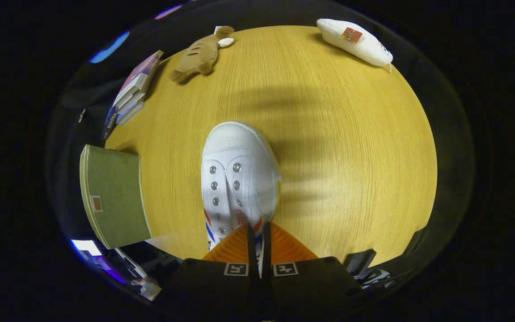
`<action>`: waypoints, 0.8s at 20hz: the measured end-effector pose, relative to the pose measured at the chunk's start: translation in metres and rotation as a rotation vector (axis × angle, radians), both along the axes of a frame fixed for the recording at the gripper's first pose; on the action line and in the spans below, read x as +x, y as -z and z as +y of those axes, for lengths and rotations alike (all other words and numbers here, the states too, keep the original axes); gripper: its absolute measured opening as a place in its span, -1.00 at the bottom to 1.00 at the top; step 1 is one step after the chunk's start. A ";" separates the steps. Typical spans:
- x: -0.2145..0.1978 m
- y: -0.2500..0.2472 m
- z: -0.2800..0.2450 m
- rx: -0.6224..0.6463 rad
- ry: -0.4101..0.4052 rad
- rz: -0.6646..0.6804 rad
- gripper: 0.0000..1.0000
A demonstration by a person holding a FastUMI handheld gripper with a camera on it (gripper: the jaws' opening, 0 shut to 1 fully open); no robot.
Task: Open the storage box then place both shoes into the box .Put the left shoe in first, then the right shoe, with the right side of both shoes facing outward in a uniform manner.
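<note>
Two ribbed fingers (246,247) pinching canvas shoe (238,179)

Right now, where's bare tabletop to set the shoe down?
The tongs are shut on the white shoe. Widest bare patch of the table: right of the shoe, below the white pouch. Smaller patch between the shoe and the plush toy. Crowded left: green box, stacked books.

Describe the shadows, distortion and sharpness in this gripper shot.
Gripper view: fisheye bends the table edge into a curve; soft banded shadows lie on the wood beside and beyond the white shoe; shoe eyelets look sharp, no glare on them; the gripper fingers, closed on the shoe's collar edge, look slightly soft up close.
</note>
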State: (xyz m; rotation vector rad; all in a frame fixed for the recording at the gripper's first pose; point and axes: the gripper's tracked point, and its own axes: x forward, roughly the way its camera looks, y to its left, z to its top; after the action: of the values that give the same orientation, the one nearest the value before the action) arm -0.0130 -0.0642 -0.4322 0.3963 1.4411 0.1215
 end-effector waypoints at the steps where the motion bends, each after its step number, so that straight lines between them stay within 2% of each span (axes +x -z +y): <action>1: 0.000 -0.001 0.002 0.006 0.013 -0.011 -0.89; 5: 0.000 0.006 0.010 0.090 0.036 -0.051 -0.89; 10: 0.013 0.001 0.006 0.175 0.018 -0.137 -0.89; 16: 0.011 0.013 0.012 0.349 -0.021 -0.201 -0.90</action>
State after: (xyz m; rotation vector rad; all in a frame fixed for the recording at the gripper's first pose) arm -0.0024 -0.0519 -0.4449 0.6353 1.2260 0.4221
